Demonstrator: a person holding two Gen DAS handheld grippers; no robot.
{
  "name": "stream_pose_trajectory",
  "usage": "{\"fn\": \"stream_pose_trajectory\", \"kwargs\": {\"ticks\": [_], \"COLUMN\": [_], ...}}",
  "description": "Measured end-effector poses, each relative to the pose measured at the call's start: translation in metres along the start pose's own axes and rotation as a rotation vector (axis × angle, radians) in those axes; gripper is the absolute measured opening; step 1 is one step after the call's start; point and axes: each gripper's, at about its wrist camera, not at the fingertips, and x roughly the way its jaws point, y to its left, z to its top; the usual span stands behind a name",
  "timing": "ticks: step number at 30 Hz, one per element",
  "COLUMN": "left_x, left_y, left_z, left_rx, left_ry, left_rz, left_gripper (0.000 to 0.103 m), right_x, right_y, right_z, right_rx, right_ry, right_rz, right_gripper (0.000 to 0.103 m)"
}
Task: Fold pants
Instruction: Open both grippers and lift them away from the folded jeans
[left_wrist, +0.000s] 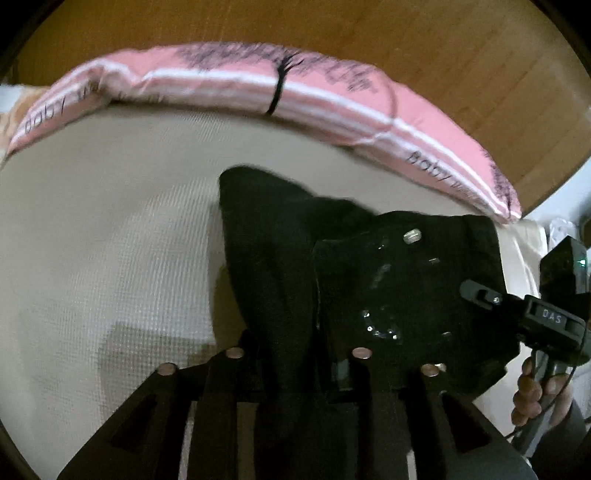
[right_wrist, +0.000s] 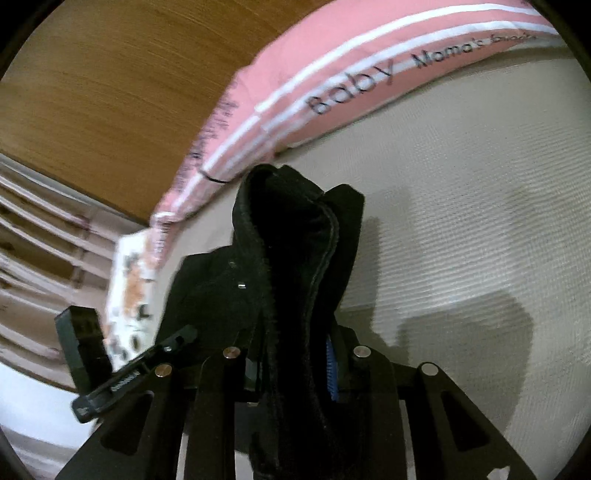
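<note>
Black pants (left_wrist: 280, 258) over a cream textured bed cover (left_wrist: 110, 240), seen from both wrist cameras. We found the garment bunched and lifted rather than laid flat, so its overall heading could not be read with confidence. In the left wrist view, its visible fold ran from the near edge, between the fingers, away toward the far pink bumper pillow (left_wrist: 332, 99); the wider part spread to the right, carrying a metal button (left_wrist: 413, 233) and some glossy trim. In the right wrist view, the cloth (right_wrist: 295, 266) stood as an upright ridge, long axis running near to far, its rolled top edge pointing toward the pillow (right_wrist: 332, 74).

Left gripper (left_wrist: 295, 354): we saw its fingers closed down to a narrow gap, with a thick fold of the pants clamped between them. Right gripper (right_wrist: 295, 354): likewise drawn in tight around a bunched fold, a blue pad (right_wrist: 332, 369) showing on the right finger just beside the cloth. Each tool appeared in the other's view: the right one (left_wrist: 517, 306) at the right edge of the garment, held by the person's hand (left_wrist: 532, 391); the left one (right_wrist: 147, 365) at the near left, touching the cloth.

A wooden headboard (left_wrist: 369, 29) lay beyond the pillow. A patterned cloth (right_wrist: 133, 288) sat left of the pants.
</note>
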Motion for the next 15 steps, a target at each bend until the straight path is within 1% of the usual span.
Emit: {"fn": "stream_pose_trajectory", "kwargs": {"ticks": [2,3,4,6,8,10,13,15], "left_x": [0.005,0.005,0.006,0.005,0.002,-0.006,-0.017,-0.024], "left_y": [0.006,0.007,0.007,0.007,0.006,0.003,0.001,-0.001], "left_z": [-0.007,-0.009,-0.011,-0.017,-0.022,-0.032,-0.049,-0.061], "left_rx": [-0.007,-0.001,0.004,0.017,0.036,0.053,0.058,0.066], "left_ry": [-0.014,-0.022,-0.026,-0.034,-0.035,-0.041,-0.047,-0.051], "left_rz": [0.012,0.022,0.028,0.045,0.060,0.076,0.095,0.125], "left_gripper": [0.041,0.043,0.045,0.047,0.049,0.051,0.052,0.052], "right_x": [0.004,0.005,0.005,0.003,-0.001,-0.009,-0.021,-0.029], "right_y": [-0.005,-0.006,-0.005,-0.005,-0.003,-0.002,0.001,0.001], "right_z": [-0.002,-0.005,-0.007,-0.012,-0.018,-0.028,-0.046,-0.059], "right_rx": [-0.020,-0.037,-0.060,-0.097,-0.123,-0.140,-0.179,-0.190], "right_ry": [-0.004,-0.007,-0.009,-0.007,-0.008,-0.008,-0.010,-0.020], "right_rz": [-0.042,-0.060,-0.087,-0.128,-0.154,-0.170,-0.200,-0.217], "right_gripper": [0.035,0.037,0.043,0.045,0.050,0.050,0.053,0.053]}}
